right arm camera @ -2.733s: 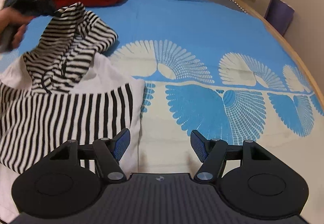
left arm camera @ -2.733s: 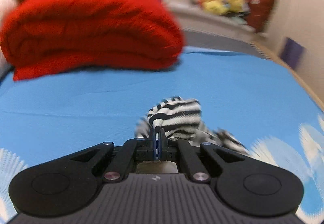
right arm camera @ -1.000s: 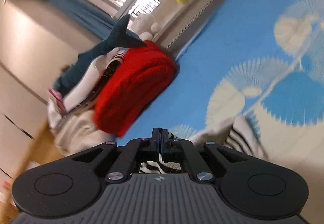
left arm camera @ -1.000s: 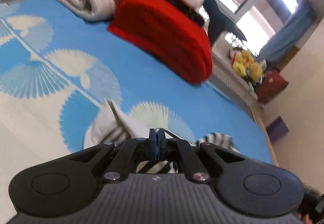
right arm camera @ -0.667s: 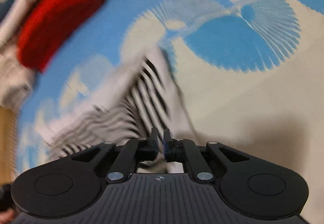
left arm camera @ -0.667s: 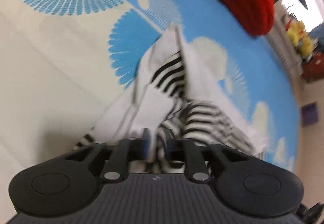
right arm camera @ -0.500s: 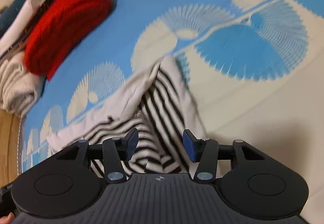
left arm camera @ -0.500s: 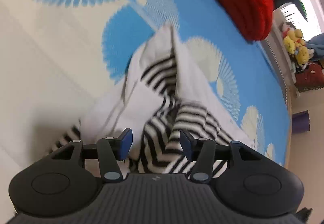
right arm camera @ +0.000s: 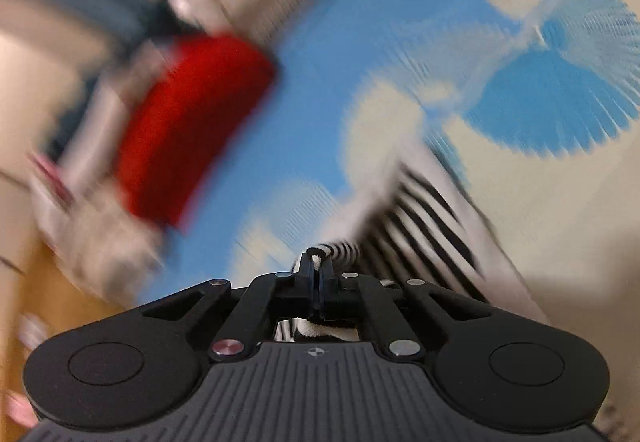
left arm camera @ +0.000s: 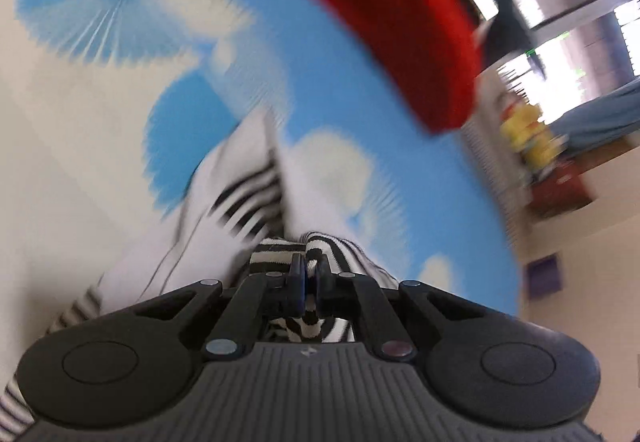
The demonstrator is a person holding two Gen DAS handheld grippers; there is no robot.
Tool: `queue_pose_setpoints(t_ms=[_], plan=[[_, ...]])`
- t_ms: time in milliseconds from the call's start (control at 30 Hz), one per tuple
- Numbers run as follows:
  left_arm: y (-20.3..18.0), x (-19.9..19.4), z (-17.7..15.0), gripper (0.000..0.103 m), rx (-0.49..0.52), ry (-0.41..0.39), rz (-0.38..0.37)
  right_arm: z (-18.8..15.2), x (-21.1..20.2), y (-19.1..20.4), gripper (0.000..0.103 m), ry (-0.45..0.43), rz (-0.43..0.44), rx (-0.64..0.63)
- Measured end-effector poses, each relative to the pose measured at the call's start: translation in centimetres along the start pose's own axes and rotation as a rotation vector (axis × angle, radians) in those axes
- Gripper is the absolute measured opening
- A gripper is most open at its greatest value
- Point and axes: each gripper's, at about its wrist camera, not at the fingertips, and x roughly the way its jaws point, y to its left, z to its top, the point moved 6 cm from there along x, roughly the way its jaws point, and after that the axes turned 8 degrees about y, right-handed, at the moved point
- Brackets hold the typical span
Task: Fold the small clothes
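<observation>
A small black-and-white striped garment [left arm camera: 244, 202] lies bunched on the blue and cream patterned bed cover [left arm camera: 100, 146]. My left gripper [left arm camera: 309, 274] is shut on a striped fold of it, with cloth showing between and behind the fingers. In the right wrist view the same garment [right arm camera: 424, 214] trails off to the right. My right gripper [right arm camera: 317, 274] is shut on a thin white-edged fold of it. Both views are blurred by motion.
A folded red blanket [left arm camera: 400, 14] lies at the far side of the bed; it also shows in the right wrist view [right arm camera: 188, 122]. Pale folded laundry [right arm camera: 96, 242] sits beside it. Yellow soft toys [left arm camera: 528, 138] and a window are beyond the bed.
Half a second ago both grippers were open over the garment. Both have now shut on striped folds, and both views have tilted up quickly.
</observation>
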Motion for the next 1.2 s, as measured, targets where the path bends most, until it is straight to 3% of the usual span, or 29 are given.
queue_pose_setpoints(t_ms=[67, 100, 167, 267, 333, 400, 433, 500, 533, 600, 667, 733, 767, 800, 867, 933, 1033, 1133, 1200], plan=[[0.4, -0.4, 0.3, 0.004, -0.001, -0.013, 0.001, 0.6, -1.4, 0.3, 0.001, -0.068, 0.056, 0.010], [1.3, 0.1, 0.2, 0.004, -0.019, 0.017, 0.035, 0.7, -1.5, -0.2, 0.001, -0.063, 0.051, 0.030], [3.6, 1.4, -0.4, 0.004, -0.066, 0.104, 0.150, -0.1, -0.2, -2.2, 0.001, 0.047, -0.087, 0.066], [7.1, 3.4, -1.7, 0.006, -0.162, 0.222, 0.272, -2.9, 2.2, -6.9, 0.002, 0.274, -0.398, 0.100], [7.8, 3.4, -1.7, 0.011, -0.178, 0.223, 0.293, -3.9, 2.6, -8.2, 0.006, 0.316, -0.423, 0.136], [7.0, 2.9, -1.0, 0.015, -0.143, 0.187, 0.289, -3.4, 2.3, -7.1, 0.016, 0.294, -0.449, 0.078], [6.2, 2.4, -0.5, 0.020, -0.110, 0.152, 0.289, -2.7, 1.9, -6.2, 0.021, 0.244, -0.470, 0.019], [4.3, 1.3, 0.1, 0.021, -0.008, 0.066, 0.299, -1.4, 0.7, -4.3, 0.030, 0.116, -0.514, -0.092], [3.0, 1.2, 0.3, 0.021, 0.054, 0.037, 0.286, -0.8, 0.1, -3.3, 0.032, 0.057, -0.515, -0.145], [0.9, 1.7, -0.2, 0.021, 0.138, 0.040, 0.225, -0.7, 0.0, -1.5, 0.032, 0.015, -0.426, -0.200], [0.2, 2.9, -1.1, 0.021, 0.163, 0.091, 0.182, -1.7, 1.1, -0.2, 0.034, 0.082, -0.303, -0.234], [1.2, 4.8, -2.1, 0.021, 0.135, 0.183, 0.210, -3.0, 3.1, -0.6, 0.038, 0.220, -0.226, -0.182], [2.4, 5.7, -2.6, 0.021, 0.112, 0.235, 0.268, -3.7, 4.5, -1.5, 0.038, 0.289, -0.256, -0.151], [3.8, 6.4, -3.2, 0.020, 0.084, 0.273, 0.326, -4.5, 5.5, -3.0, 0.037, 0.353, -0.345, -0.134], [5.3, 6.5, -3.1, 0.012, 0.026, 0.276, 0.343, -5.4, 6.4, -5.3, 0.029, 0.402, -0.465, -0.115], [4.3, 5.9, -2.5, 0.013, 0.063, 0.254, 0.350, -5.0, 6.0, -5.5, 0.030, 0.386, -0.455, -0.073], [1.8, 4.8, -2.3, 0.020, 0.164, 0.189, 0.316, -3.7, 5.1, -2.7, 0.041, 0.292, -0.403, -0.168], [2.0, 5.7, -3.1, 0.022, 0.180, 0.232, 0.328, -3.6, 5.0, -1.8, 0.046, 0.279, -0.371, -0.199], [3.5, 6.5, -4.1, 0.022, 0.149, 0.285, 0.375, -4.2, 6.0, -3.3, 0.045, 0.333, -0.423, -0.162]])
